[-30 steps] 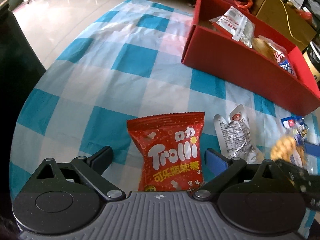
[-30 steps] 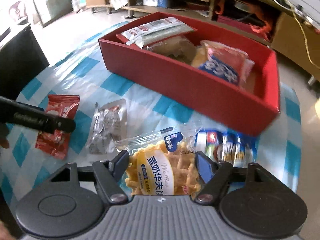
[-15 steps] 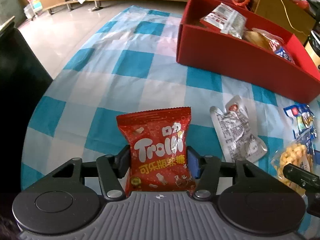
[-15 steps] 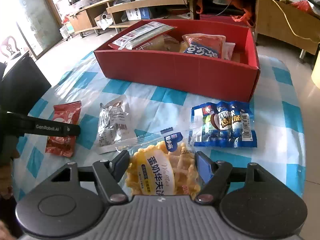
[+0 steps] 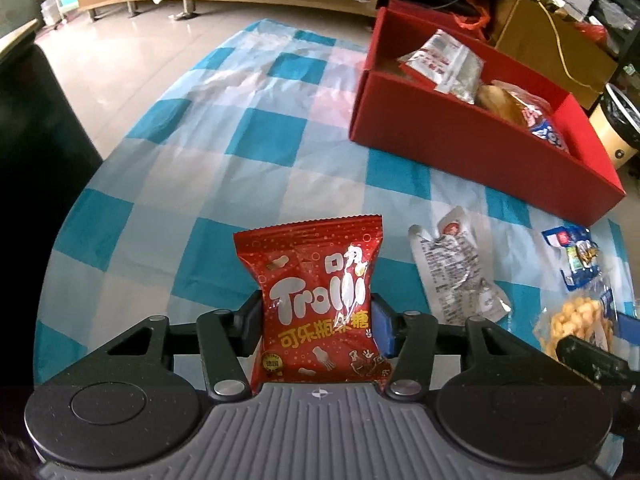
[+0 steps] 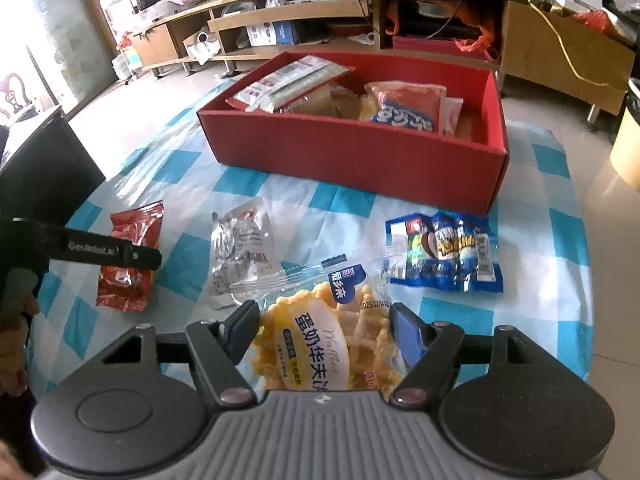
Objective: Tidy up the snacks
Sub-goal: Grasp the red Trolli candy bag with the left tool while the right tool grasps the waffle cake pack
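My left gripper (image 5: 317,322) is closing on a red Trolli sweet packet (image 5: 308,256); both pads press its sides low over the blue-and-white checked cloth (image 5: 248,140). My right gripper (image 6: 324,314) is shut on a clear packet of yellow waffle snacks (image 6: 316,352), held just above the cloth. The right wrist view also shows the Trolli packet (image 6: 128,276) behind a left gripper finger (image 6: 108,250). A red cardboard box (image 5: 460,148) with several snack packets in it stands at the far side (image 6: 352,152).
A silver foil packet (image 6: 240,248) and a blue sweet packet (image 6: 444,252) lie on the cloth between the grippers and the box. A dark chair back (image 5: 36,128) stands at the left. Low wooden shelves (image 6: 304,12) line the far wall. A bin (image 6: 628,132) stands at the right.
The left jaws came in from wide apart onto the sides of the Trolli packet. The right gripper kept its hold on the waffle packet and rolled a little.
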A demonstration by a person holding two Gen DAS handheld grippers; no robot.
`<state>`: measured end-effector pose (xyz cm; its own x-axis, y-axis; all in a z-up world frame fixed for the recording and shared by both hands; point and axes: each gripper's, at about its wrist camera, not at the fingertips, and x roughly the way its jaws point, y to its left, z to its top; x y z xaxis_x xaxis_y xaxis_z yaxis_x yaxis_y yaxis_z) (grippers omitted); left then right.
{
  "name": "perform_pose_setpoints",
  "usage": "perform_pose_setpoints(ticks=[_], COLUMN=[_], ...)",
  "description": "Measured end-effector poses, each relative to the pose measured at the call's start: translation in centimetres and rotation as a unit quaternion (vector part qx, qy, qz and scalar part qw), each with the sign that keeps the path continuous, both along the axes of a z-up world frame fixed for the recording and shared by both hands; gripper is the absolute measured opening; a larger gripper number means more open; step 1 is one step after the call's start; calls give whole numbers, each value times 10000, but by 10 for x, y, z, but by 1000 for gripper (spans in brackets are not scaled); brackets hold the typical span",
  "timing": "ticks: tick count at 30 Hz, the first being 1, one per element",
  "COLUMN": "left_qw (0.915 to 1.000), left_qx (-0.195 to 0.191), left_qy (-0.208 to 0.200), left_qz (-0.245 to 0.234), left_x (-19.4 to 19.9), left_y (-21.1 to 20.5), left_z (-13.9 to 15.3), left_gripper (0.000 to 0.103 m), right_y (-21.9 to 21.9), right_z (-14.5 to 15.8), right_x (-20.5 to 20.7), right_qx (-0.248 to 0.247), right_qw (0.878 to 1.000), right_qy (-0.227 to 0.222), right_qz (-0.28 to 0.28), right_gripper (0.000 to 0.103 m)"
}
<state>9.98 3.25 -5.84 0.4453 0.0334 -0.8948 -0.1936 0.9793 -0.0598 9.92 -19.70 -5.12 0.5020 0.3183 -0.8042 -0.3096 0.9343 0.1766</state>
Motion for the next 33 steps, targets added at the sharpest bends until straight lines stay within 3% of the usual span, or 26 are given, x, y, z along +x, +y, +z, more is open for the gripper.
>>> perform_pose_setpoints(ticks=[18, 33], left_qw=[9981, 9970], left_qx=[288, 389], left_qy=[-319, -435], left_qz=[-430, -516], left_x=[-8, -10], left_y=[-17, -22], left_z=[14, 19], left_gripper=[61, 61], right_y=[15, 14], right_z=[11, 22], right_x=[-9, -9], right_qx=[-119, -91], right_qw=[9997, 9993], right_qy=[-102, -252], right_qz=[-197, -270], right_gripper=[67, 67])
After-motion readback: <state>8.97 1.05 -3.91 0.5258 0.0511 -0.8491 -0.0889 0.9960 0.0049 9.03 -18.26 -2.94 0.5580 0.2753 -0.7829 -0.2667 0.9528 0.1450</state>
